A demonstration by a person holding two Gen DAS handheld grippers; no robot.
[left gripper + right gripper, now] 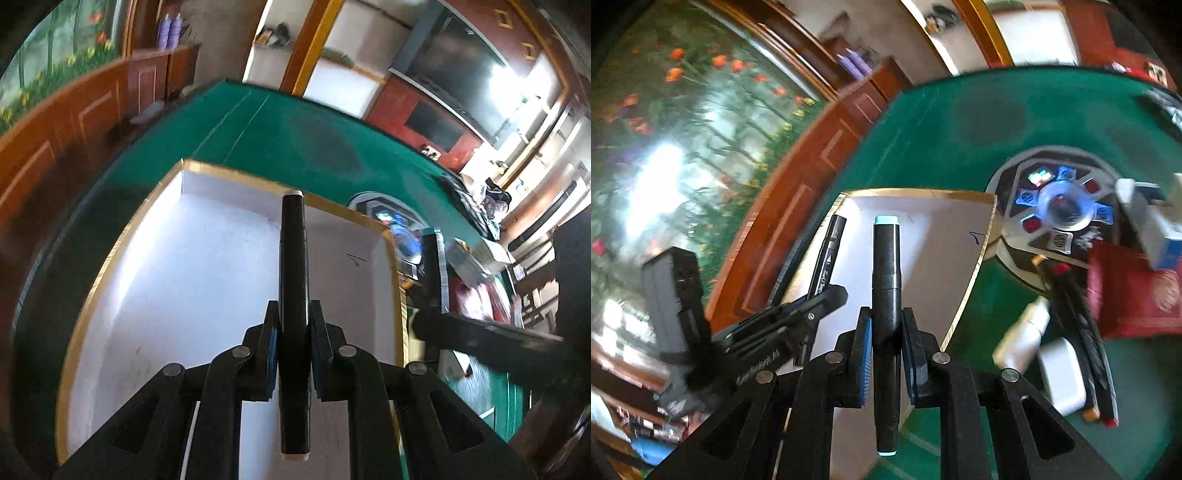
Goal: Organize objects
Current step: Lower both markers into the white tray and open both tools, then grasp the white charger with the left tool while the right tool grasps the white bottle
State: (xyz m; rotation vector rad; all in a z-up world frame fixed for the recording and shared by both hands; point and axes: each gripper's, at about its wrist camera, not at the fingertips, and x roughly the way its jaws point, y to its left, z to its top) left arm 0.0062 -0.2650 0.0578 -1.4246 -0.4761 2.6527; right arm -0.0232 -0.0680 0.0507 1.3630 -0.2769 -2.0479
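A shallow white box with a gold rim point(207, 173) lies on the green felt table point(295, 133). My left gripper point(293, 325) is shut on a black marker with white end caps point(293, 258), held over the inside of the box. My right gripper point(886, 328) is shut on a black marker with pale blue end caps point(886, 258), over the near right part of the box point(923, 194). In the right wrist view the left gripper point(827, 293) reaches in from the left with its marker point(827, 254). In the left wrist view the right gripper's body point(491, 332) shows blurred at the right.
The table's round centre console point(1060, 206) with blue and red buttons sits right of the box. Near it lie more black markers point(1075, 325), a white bottle point(1023, 336), a white block point(1063, 376), a red pouch point(1134, 291) and a white carton point(1152, 229). Wooden panelling point(74, 122) runs behind the table.
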